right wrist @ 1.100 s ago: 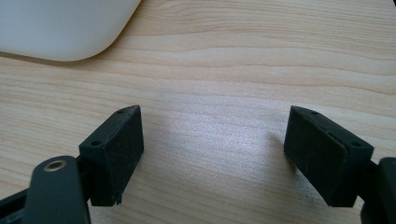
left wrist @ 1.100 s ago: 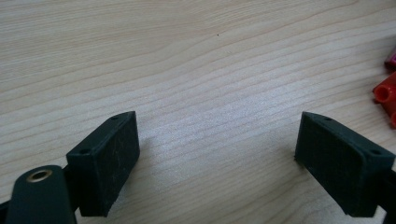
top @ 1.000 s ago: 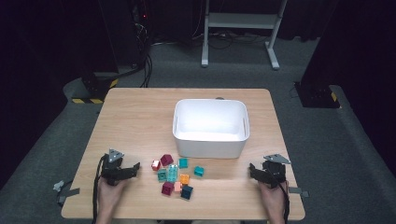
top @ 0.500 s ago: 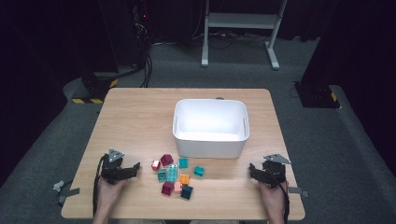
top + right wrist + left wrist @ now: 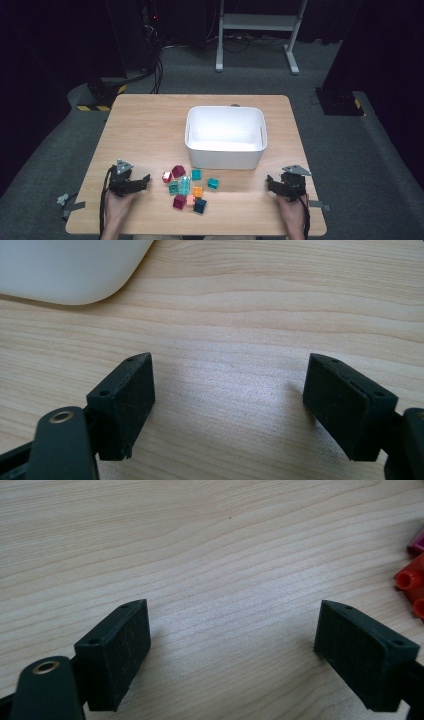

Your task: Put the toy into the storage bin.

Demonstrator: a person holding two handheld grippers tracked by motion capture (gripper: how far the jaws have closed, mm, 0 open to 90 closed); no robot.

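Note:
Several small toy bricks (image 5: 187, 187) in red, maroon, teal, orange and pink lie in a loose cluster on the wooden table (image 5: 145, 125), in front of a white bin (image 5: 225, 136). My left gripper (image 5: 145, 179) rests on the table left of the cluster, open, with bare wood between its jaws (image 5: 232, 645). A red brick (image 5: 411, 582) and a maroon brick (image 5: 417, 540) show at that view's right edge. My right gripper (image 5: 270, 181) rests near the front right of the table, open and holding nothing (image 5: 227, 400). The bin's rounded corner (image 5: 70, 270) sits at that view's upper left.
The bin is empty and stands at the table's middle. Beyond the table lie grey carpet, a white metal stand (image 5: 257, 30) and dark equipment with cables (image 5: 150, 55). A black-and-yellow striped block (image 5: 92, 106) sits on the floor by the far left corner.

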